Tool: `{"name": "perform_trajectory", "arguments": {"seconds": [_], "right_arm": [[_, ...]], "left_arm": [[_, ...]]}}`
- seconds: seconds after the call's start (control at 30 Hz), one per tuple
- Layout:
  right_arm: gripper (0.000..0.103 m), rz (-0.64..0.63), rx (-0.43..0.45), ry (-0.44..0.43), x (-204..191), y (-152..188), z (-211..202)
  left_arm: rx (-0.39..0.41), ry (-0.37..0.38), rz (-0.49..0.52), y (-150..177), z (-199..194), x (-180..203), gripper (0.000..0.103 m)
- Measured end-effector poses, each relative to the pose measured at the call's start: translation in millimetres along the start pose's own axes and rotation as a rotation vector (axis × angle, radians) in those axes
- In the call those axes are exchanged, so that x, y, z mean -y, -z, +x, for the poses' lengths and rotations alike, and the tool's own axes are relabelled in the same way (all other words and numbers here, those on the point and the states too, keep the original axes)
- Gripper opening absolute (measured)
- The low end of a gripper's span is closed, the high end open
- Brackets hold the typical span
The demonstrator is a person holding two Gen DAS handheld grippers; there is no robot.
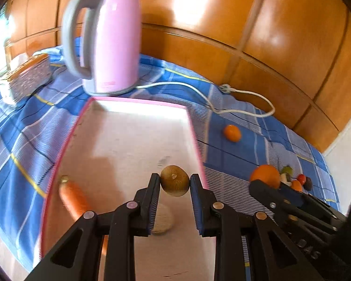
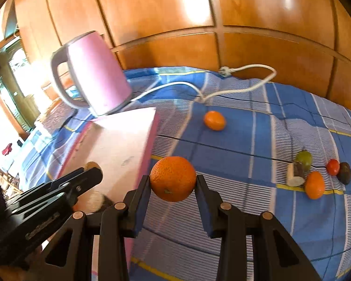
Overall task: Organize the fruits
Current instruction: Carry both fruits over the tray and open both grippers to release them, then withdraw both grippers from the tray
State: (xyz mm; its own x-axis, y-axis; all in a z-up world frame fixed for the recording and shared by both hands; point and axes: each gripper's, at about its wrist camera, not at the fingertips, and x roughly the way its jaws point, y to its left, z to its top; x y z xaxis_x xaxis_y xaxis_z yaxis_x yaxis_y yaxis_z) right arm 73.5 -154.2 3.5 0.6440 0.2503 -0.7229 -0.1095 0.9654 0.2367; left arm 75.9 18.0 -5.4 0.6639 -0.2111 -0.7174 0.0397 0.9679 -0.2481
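Note:
My left gripper (image 1: 174, 180) is shut on a brown kiwi (image 1: 174, 180), held over the pink-edged white box (image 1: 138, 107). Inside that box lie a carrot (image 1: 73, 197) and a pale round item (image 1: 162, 219) below the kiwi. My right gripper (image 2: 173, 179) is shut on a large orange (image 2: 173, 178), held above the checked cloth just right of the box (image 2: 128, 121). The right gripper with its orange (image 1: 265, 175) shows at the right of the left wrist view. The left gripper's tip (image 2: 91, 173) shows at the left of the right wrist view.
A pink kettle (image 1: 110, 42) stands behind the box, its white cord (image 1: 222, 110) trailing right. A small orange (image 2: 214, 120) lies alone on the blue checked cloth (image 2: 245, 135). Several small fruits and a cut piece (image 2: 294, 174) cluster at the right. A wooden wall runs behind.

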Motion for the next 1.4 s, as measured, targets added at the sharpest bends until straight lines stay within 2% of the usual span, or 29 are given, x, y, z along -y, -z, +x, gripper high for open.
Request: {"name": "perform_trajectory", "arguments": {"seconds": [0.4, 0.5, 0.6, 0.97, 1.4], "right_arm": [[0.039, -0.078, -0.031, -0.094, -60.7, -17.5, 20.1], [0.041, -0.069, -0.053, -0.125, -68.7, -18.5, 25.0], [0.041, -0.057, -0.060, -0.142, -72.6, -16.1, 26.2], [0.041, -0.033, -0.067, -0.113, -65.0, 2.9, 17.5], [0.041, 0.054, -0.021, 0.025, -15.8, 25.1, -3.5]], "left_arm": [[0.009, -0.072, -0.061, -8.7, 0.2, -49.8, 0.028], [0.015, -0.094, -0.083, -6.4, -1.7, -57.9, 0.034], [0.014, -0.111, -0.113, -2.9, -2.9, -65.6, 0.034], [0.028, -0.110, -0.103, 1.1, -11.0, -60.0, 0.034], [-0.001, -0.055, -0.002, 11.6, -7.1, -17.3, 0.034]]}}
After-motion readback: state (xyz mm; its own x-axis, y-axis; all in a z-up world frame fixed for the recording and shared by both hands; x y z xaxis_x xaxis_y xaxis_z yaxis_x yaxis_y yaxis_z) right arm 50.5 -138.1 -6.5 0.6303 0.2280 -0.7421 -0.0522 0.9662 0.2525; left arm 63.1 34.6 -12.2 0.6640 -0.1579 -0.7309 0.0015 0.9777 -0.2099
